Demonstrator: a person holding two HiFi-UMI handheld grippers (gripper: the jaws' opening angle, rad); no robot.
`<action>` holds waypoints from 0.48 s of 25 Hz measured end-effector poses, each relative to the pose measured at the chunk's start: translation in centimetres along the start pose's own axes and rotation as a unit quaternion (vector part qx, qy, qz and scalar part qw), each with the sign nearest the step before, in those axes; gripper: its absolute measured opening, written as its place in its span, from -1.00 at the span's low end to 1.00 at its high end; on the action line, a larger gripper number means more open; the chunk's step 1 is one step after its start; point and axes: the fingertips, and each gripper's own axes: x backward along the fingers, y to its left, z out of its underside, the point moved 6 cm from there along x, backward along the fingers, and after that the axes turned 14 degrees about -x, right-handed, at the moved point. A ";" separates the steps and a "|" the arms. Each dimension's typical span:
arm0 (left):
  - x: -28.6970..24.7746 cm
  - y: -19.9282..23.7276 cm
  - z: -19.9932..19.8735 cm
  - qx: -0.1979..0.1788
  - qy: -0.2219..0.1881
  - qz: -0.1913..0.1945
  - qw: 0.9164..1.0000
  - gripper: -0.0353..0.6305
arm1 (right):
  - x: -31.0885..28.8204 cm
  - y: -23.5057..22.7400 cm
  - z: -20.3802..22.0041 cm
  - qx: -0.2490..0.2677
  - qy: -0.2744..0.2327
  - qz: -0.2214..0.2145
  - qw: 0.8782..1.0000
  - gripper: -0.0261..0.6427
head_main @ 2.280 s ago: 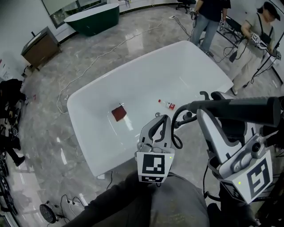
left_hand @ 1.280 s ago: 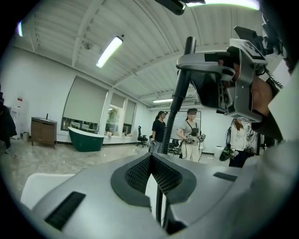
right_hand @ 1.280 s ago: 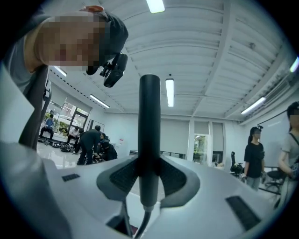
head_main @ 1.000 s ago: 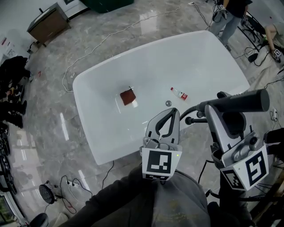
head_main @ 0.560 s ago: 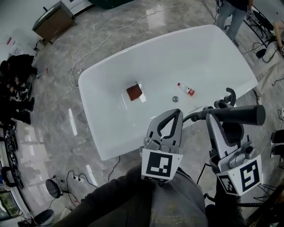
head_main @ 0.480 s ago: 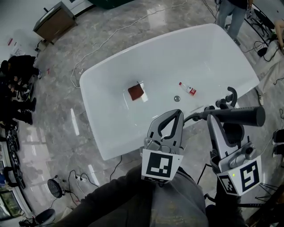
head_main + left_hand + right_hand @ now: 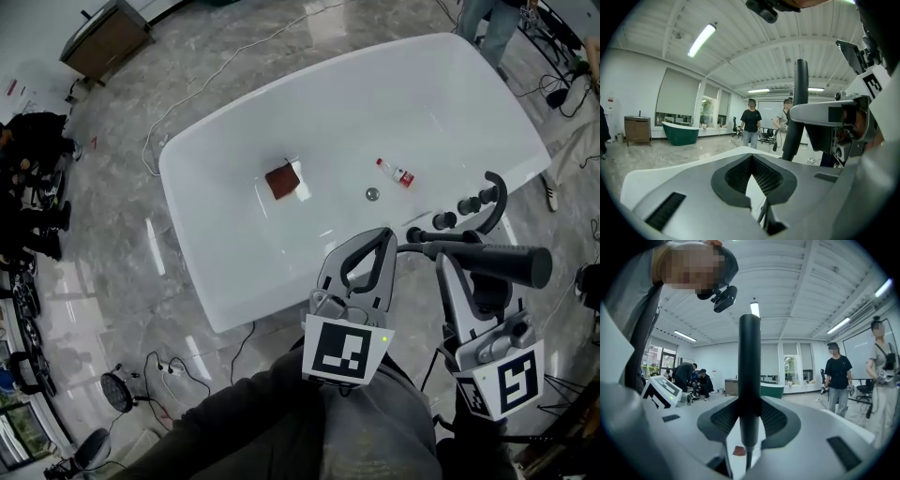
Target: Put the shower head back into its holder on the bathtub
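Note:
The black shower head lies level across my right gripper, whose jaws are shut on its handle. In the right gripper view the shower head stands upright between the pads of the right gripper. It hangs just in front of the black fittings and curved spout on the rim of the white bathtub. Its thin hose runs under my left gripper. The left gripper is shut, nothing showing between its tips, over the tub's near rim.
Inside the tub lie a red-brown block, a small bottle and the drain. A cable trails on the marble floor. A wooden cabinet stands far left. People stand beyond the tub.
The right gripper has sunk with the shower head, which now sits lower and closer to the fittings on the tub rim. The left gripper has dropped slightly.

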 end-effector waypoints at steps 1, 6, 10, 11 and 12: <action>-0.1 0.1 0.3 0.002 0.001 0.000 1.000 -0.88 | -0.1 0.0 0.3 0.001 0.003 0.002 1.000 -0.50; -0.8 0.5 1.4 0.010 0.002 0.004 1.000 -0.88 | -0.6 -0.1 2.0 0.008 0.014 0.015 1.000 -0.50; -1.4 1.1 2.5 0.017 0.008 0.005 1.000 -0.88 | -1.7 -0.3 3.6 0.006 0.025 0.017 1.000 -0.50; -1.5 1.3 2.7 0.018 0.009 0.005 1.000 -0.88 | -2.0 -0.3 4.0 0.006 0.027 0.017 0.999 -0.50; -1.6 1.5 2.9 0.020 0.010 0.006 1.000 -0.88 | -2.3 -0.3 4.4 0.006 0.029 0.018 0.999 -0.50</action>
